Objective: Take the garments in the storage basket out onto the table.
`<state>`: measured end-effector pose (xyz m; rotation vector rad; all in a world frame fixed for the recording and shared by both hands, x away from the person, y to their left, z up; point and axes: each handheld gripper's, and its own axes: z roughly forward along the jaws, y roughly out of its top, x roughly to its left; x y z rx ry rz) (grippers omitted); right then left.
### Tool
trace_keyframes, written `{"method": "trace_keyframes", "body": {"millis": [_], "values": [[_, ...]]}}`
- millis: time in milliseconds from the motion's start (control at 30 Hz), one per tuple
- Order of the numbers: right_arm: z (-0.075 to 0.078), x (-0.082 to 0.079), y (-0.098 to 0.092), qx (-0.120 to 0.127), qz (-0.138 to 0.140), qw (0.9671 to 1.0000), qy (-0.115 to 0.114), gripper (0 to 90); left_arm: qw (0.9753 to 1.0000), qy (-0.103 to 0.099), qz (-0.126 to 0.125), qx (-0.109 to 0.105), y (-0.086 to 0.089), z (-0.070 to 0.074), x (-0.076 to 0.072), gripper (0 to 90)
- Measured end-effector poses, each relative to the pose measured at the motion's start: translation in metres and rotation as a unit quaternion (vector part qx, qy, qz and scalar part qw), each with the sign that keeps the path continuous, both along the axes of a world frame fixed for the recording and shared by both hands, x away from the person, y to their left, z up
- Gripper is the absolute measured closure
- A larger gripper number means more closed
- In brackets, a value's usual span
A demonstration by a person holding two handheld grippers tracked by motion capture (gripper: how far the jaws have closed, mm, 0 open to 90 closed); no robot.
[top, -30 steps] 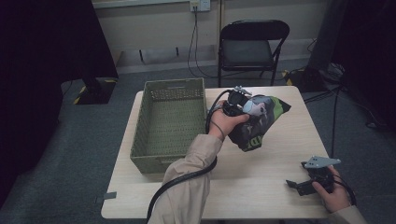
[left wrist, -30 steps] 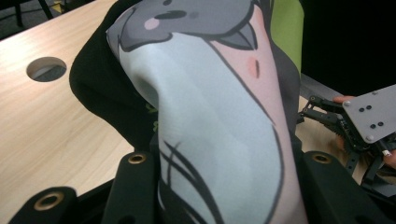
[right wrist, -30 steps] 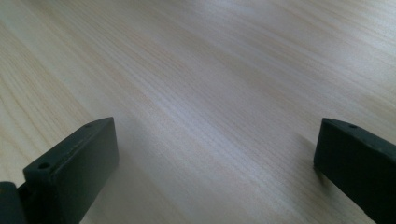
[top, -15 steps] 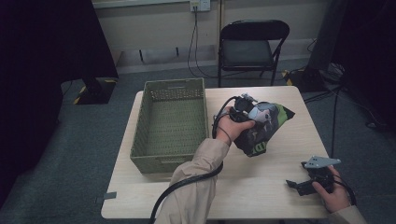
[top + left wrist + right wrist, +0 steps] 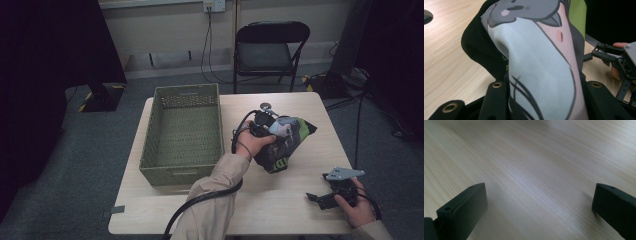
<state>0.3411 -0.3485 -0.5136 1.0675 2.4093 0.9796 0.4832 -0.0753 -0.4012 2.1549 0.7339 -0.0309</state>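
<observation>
Black left gripper (image 5: 264, 122) jaws clamp the snack bag (image 5: 282, 142); right gripper (image 5: 327, 197) jaws gape.

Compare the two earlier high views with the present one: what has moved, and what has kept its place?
The left gripper, shut on the snack bag, has carried it a little to the right, away from the green basket, and slightly nearer the person. The right gripper, jaws open, stayed low at the table's near right corner. The basket has not moved.
</observation>
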Motion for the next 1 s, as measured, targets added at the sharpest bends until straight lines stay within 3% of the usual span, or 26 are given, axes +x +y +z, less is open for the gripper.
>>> {"method": "trace_keyframes", "body": {"millis": [300, 1000], "values": [[0.000, 0.000, 0.000, 0.000, 0.000, 1.0000, 0.001, 0.0, 0.9998, 0.009, -0.006, 0.014, -0.009, -0.017, -0.002, 56.1], [0.000, 0.000, 0.000, 0.000, 0.000, 1.0000, 0.001, 0.0, 0.9995, 0.005, -0.005, 0.032, -0.019, -0.049, -0.006, 54.6]]}}
